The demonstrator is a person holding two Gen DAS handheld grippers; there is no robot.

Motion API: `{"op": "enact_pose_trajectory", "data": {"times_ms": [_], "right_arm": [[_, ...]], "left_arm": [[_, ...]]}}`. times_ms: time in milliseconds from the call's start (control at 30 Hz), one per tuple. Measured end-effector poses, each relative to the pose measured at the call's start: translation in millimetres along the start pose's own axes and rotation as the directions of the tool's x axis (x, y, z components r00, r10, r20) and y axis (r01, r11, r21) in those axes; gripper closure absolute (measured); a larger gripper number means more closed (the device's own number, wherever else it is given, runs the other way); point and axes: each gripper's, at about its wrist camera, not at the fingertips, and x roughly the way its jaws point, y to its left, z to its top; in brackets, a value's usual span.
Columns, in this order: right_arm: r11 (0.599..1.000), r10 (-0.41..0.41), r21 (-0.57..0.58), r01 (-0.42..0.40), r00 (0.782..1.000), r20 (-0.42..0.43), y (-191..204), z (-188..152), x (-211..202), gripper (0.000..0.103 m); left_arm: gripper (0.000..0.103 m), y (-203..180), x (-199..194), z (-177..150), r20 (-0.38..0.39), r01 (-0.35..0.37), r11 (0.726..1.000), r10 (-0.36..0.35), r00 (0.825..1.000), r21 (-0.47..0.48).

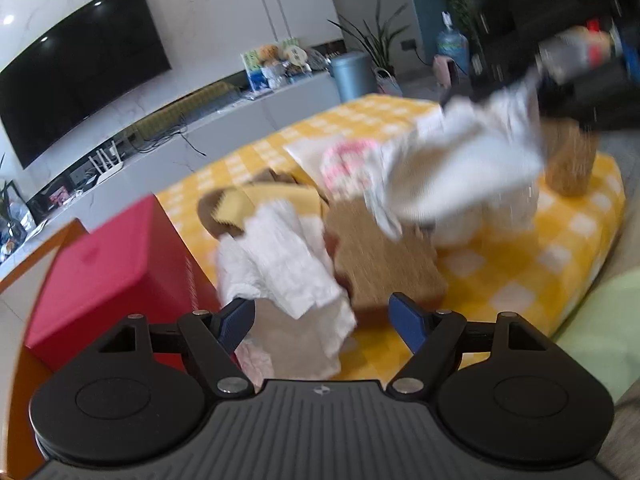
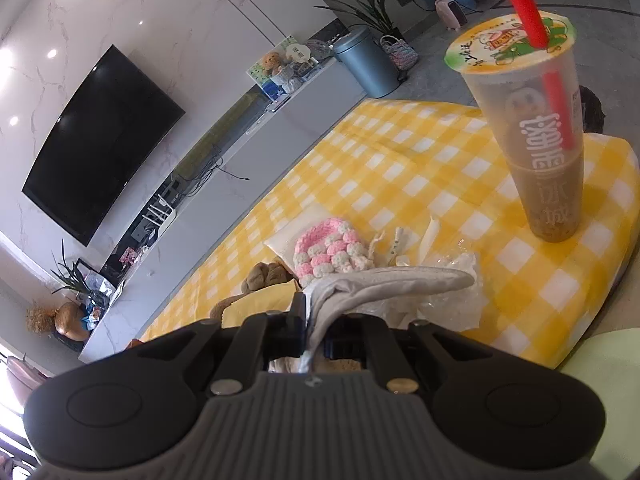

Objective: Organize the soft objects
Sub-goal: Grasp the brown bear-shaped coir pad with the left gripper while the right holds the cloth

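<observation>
In the left wrist view my left gripper (image 1: 324,320) is open, its blue pads wide apart. A crumpled white cloth (image 1: 280,264) lies just ahead of the pads, draped over a brown plush toy (image 1: 392,256) with a yellow piece; nothing is pinched. At the upper right, blurred, my right gripper (image 1: 536,80) holds up a white-grey cloth (image 1: 460,160). In the right wrist view the right gripper (image 2: 316,320) is shut on that grey-white cloth (image 2: 380,280), which sticks out forward between the jaws. A pink and white crochet piece (image 2: 328,252) lies beyond, beside the plush toy (image 2: 268,276).
All of it rests on a yellow and white checked cushion (image 2: 400,160). A tall milk-tea cup (image 2: 536,120) with a red straw stands at its right. A red box (image 1: 100,260) sits left of the left gripper. Clear plastic wrap (image 2: 452,292) lies near the cloth. A TV wall and low cabinet stand behind.
</observation>
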Motion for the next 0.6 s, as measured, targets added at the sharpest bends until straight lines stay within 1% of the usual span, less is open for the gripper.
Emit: {"op": "enact_pose_trajectory", "data": {"times_ms": [67,133,233,300,367,400,467,567,600], "right_arm": [[1.000,0.005,0.001,-0.005,1.000,0.011,-1.3,0.9,-3.1,0.097],[1.000,0.012,0.002,-0.012,1.000,0.023,-2.8,2.3,-6.2,0.097],[0.999,0.046,0.018,-0.047,0.999,0.023,-6.0,3.4,-8.8,0.097],[0.996,0.080,0.038,-0.081,0.997,0.017,-8.5,3.7,-9.4,0.097],[0.996,0.083,0.029,-0.084,0.996,0.020,-7.0,3.6,-10.8,0.097],[0.996,0.081,0.025,-0.081,0.996,0.022,-5.9,3.2,-11.3,0.097],[0.996,0.084,0.029,-0.085,0.996,0.020,-6.3,3.2,-11.4,0.097],[0.992,0.114,0.061,-0.114,0.993,0.002,-10.1,3.9,-8.8,0.097],[0.991,0.115,0.061,-0.115,0.993,0.001,-10.0,3.8,-8.7,0.097]], "left_arm": [[0.011,2.4,-3.3,10.8,0.026,0.048,0.999,-0.047,0.999,-0.017],[0.009,2.5,-0.6,16.0,0.047,0.106,0.994,-0.105,0.993,-0.032],[0.009,-3.1,16.5,19.2,0.015,0.161,0.987,-0.161,0.987,-0.027],[0.009,-10.9,31.6,16.7,-0.018,0.164,0.986,-0.164,0.986,-0.013],[0.009,-18.6,46.3,14.8,-0.050,0.154,0.988,-0.154,0.987,0.001],[0.007,-21.3,53.7,14.7,-0.067,0.147,0.989,-0.146,0.987,-0.001],[0.004,-22.2,61.3,13.0,-0.079,0.120,0.993,-0.121,0.989,-0.025],[0.000,-24.3,72.0,11.0,-0.106,0.094,0.994,-0.099,0.989,-0.053],[0.000,-25.9,76.1,9.7,-0.116,0.081,0.995,-0.087,0.989,-0.054]]}}
